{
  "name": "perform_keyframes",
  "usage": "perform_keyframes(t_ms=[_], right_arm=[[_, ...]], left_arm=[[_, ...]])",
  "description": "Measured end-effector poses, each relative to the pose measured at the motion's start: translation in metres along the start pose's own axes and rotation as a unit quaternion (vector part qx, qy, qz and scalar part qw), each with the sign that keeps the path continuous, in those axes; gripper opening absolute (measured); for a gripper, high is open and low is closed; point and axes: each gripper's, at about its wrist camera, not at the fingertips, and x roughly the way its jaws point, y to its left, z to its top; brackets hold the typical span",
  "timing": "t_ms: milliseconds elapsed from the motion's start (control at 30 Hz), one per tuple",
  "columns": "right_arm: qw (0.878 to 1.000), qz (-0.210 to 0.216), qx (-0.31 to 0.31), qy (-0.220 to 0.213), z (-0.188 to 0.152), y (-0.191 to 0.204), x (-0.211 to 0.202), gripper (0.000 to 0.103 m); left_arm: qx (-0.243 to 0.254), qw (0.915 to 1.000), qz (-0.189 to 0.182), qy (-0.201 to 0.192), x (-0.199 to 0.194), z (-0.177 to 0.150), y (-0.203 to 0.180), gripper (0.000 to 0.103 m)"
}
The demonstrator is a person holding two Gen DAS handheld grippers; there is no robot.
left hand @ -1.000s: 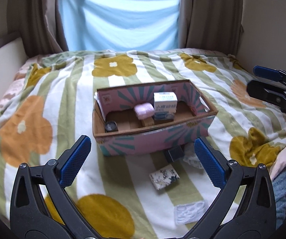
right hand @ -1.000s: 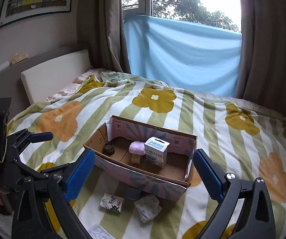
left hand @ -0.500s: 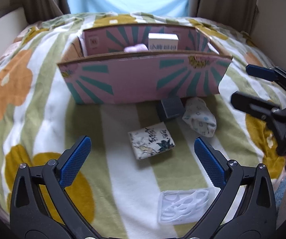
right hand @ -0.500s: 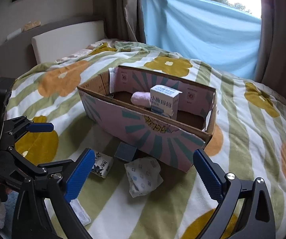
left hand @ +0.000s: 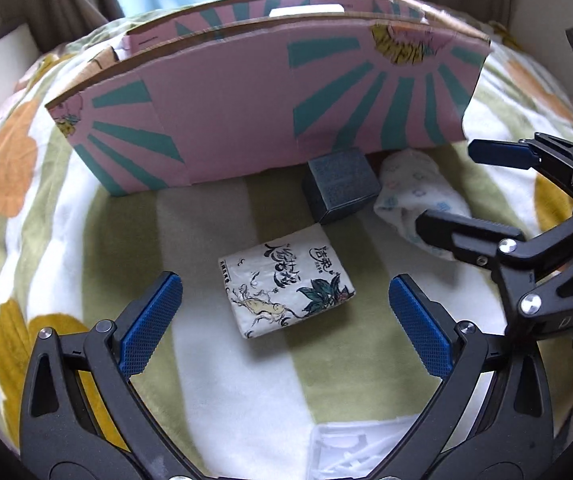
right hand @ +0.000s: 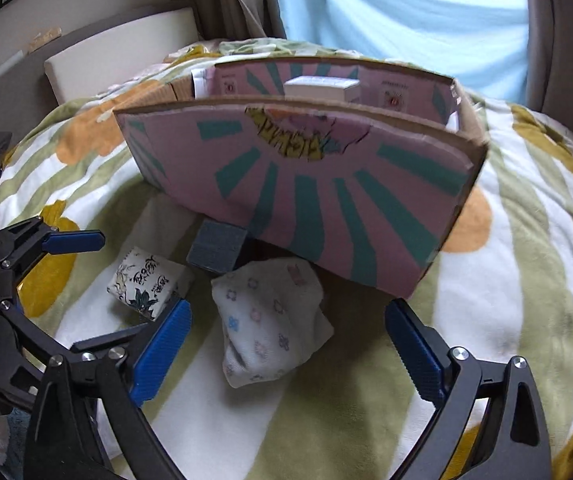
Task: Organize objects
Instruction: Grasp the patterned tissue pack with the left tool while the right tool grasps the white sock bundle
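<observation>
A pink cardboard box point(left hand: 246, 120) with teal rays stands on the bed; it also shows in the right wrist view point(right hand: 306, 192). In front of it lie a printed tissue pack point(left hand: 286, 286), a dark blue small box point(left hand: 340, 184) and a white flowered pouch point(left hand: 418, 196). My left gripper point(left hand: 286, 320) is open, low over the bed, with the tissue pack between its fingers. My right gripper point(right hand: 286, 344) is open with the flowered pouch point(right hand: 270, 320) between its fingers. The right gripper also shows in the left wrist view point(left hand: 482, 188). A white carton top point(right hand: 320, 86) shows inside the box.
The bed has a striped blanket with yellow flowers point(right hand: 526, 280). A white clear plastic piece point(left hand: 350, 452) lies near the left gripper's base. Curtains and a blue cloth point(right hand: 406, 12) hang behind the bed. A headboard cushion point(right hand: 118, 60) is at the left.
Both grippers have dropped and moved forward toward the items in front of the box. The tissue pack now sits between the left fingers, the flowered pouch between the right fingers.
</observation>
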Motion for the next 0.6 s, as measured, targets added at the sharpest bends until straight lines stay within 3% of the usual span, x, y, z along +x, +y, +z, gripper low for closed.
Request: perform_keyframes(t_ms=[233,367,467,600], right_arm=[[1.0,0.004,0.012,0.023,-0.005,0.003,0.019,0.074],[0.999,0.003,0.027,0.027,-0.006,0.0,0.024,0.069],[0.999,0.004,0.036,0.026,-0.007,-0.004,0.024,0.065],[0.998,0.011,0.05,0.024,-0.007,-0.008,0.023,0.06]], left_arm=[[0.016,0.9997,0.016,0.008,0.014,0.0,-0.001,0.094],[0.011,0.9998,0.006,0.012,0.019,0.001,0.002,0.085],[0.01,0.9998,-0.005,0.014,0.023,0.001,0.002,0.073],[0.014,0.9998,-0.006,0.013,0.024,0.0,0.001,0.073]])
